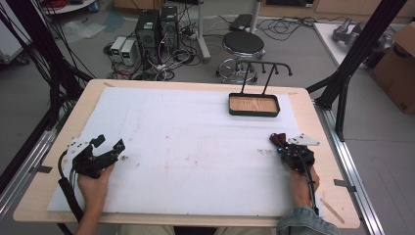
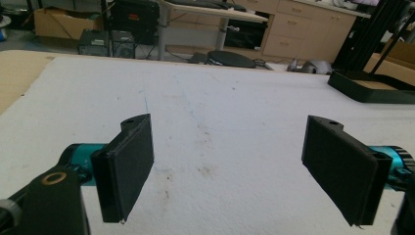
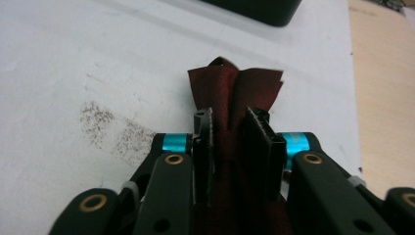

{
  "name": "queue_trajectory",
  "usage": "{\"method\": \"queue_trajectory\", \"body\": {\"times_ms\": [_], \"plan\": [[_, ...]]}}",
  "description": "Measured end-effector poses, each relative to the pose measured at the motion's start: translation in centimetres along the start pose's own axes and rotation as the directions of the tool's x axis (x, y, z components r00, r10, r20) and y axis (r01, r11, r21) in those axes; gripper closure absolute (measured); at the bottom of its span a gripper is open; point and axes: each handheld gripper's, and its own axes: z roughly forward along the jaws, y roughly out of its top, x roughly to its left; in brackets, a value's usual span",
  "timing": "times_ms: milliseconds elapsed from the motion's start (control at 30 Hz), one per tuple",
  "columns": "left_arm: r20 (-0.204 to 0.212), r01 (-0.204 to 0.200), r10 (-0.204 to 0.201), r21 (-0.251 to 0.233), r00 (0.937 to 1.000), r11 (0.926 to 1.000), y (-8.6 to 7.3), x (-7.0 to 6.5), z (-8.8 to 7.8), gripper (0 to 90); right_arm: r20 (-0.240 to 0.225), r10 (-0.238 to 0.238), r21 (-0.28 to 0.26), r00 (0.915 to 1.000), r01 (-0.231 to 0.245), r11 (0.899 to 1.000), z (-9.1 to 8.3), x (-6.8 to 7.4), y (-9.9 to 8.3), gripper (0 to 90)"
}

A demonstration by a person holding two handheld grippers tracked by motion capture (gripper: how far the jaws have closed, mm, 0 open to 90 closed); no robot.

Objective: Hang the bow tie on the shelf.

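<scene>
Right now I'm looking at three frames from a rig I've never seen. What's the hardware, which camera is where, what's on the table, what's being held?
There is no robot arm. A person sits at a table and holds a two-jaw tool in each hand.

The high view comes from a fixed camera above, looking down: left tool at the left, right tool at the right. The other two pictures come from cameras riding on each tool, looking along its black jaws.

The wooden table carries a white mat, stained in places. At its far right sits a black tray with a wood-coloured floor and a hooked rack rising from it.

The left tool is wide open with nothing between its jaws. The right tool is shut on a dark red cloth.
</scene>
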Motion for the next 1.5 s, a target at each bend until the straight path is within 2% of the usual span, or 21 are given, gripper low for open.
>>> {"method": "queue_trajectory", "body": {"times_ms": [133,233,267,400,433,633,667,767,800,833,933,1300,1333,1367,1400,1500], "plan": [[0.001,-0.001,0.001,0.002,1.0,1.0,0.0,0.0,0.0,19.9,0.009,0.003,-0.035,1.0,-0.002,0.999,-0.6,0.0,0.4,75.0],[0.0,0.0,0.0,0.003,1.0,1.0,0.0,0.0,0.0,19.9,0.0,0.017,-0.063,0.9999,-0.017,0.998,-1.0,0.0,0.7,75.2],[-0.001,0.0,0.0,0.003,1.0,1.0,0.0,0.0,0.0,19.9,-0.009,0.022,-0.09,0.9997,-0.023,0.996,-1.3,0.1,1.1,75.2],[-0.001,0.002,-0.002,0.002,1.0,1.0,0.0,0.0,0.1,19.9,-0.022,0.022,-0.115,0.9995,-0.025,0.993,-1.8,0.2,2.1,75.2],[0.0,0.002,-0.002,0.002,1.0,1.0,0.0,0.0,0.1,20.0,-0.042,0.019,-0.133,0.9989,-0.025,0.991,-2.0,0.5,2.9,75.2],[0.005,0.002,-0.002,0.002,1.0,1.0,0.0,-0.1,0.1,20.0,-0.082,0.009,-0.193,0.9966,-0.025,0.981,-2.4,1.3,5.5,75.3],[0.006,0.002,-0.002,0.002,1.0,1.0,0.0,-0.1,0.2,20.0,-0.082,0.009,-0.193,0.9966,-0.025,0.981,-2.4,1.3,5.5,75.3],[0.007,-0.001,0.001,0.005,1.0,1.0,0.0,-0.1,0.2,20.0,-0.127,0.015,-0.222,0.9918,-0.043,0.974,-2.4,1.8,7.4,75.3],[0.007,-0.001,0.001,0.005,1.0,1.0,0.0,-0.1,0.2,20.0,-0.127,0.015,-0.222,0.9918,-0.043,0.974,-2.4,1.8,7.4,75.3],[0.007,0.0,0.0,0.004,1.0,1.0,0.0,-0.1,0.2,20.0,-0.142,0.001,-0.232,0.9899,-0.034,0.972,-2.3,2.1,8.5,75.3],[0.006,0.003,-0.003,0.003,1.0,1.0,0.0,0.0,0.2,20.0,-0.156,0.0,-0.249,0.9878,-0.04,0.968,-2.3,2.5,9.5,75.3],[0.011,0.006,-0.006,0.0,0.9999,1.0,0.0,0.0,0.3,20.0,-0.227,-0.009,-0.311,0.9739,-0.064,0.948,-1.3,4.1,14.6,75.4],[0.01,0.007,-0.007,0.0,0.9999,1.0,-0.1,0.0,0.3,20.0,-0.239,-0.009,-0.32,0.971,-0.07,0.945,-1.0,4.4,15.6,75.4],[0.011,0.008,-0.008,0.001,0.9999,1.0,0.0,0.0,0.3,20.0,-0.239,-0.009,-0.32,0.971,-0.07,0.945,-1.0,4.4,15.6,75.4],[0.011,0.009,-0.009,0.0,0.9999,1.0,0.0,0.0,0.3,20.0,-0.248,-0.019,-0.337,0.9686,-0.068,0.939,-0.8,4.9,16.5,75.5],[0.014,0.01,-0.01,-0.001,0.9999,0.9999,-0.1,0.1,0.3,20.0,-0.26,-0.031,-0.343,0.965,-0.063,0.937,-0.2,5.6,17.8,75.5]]}}
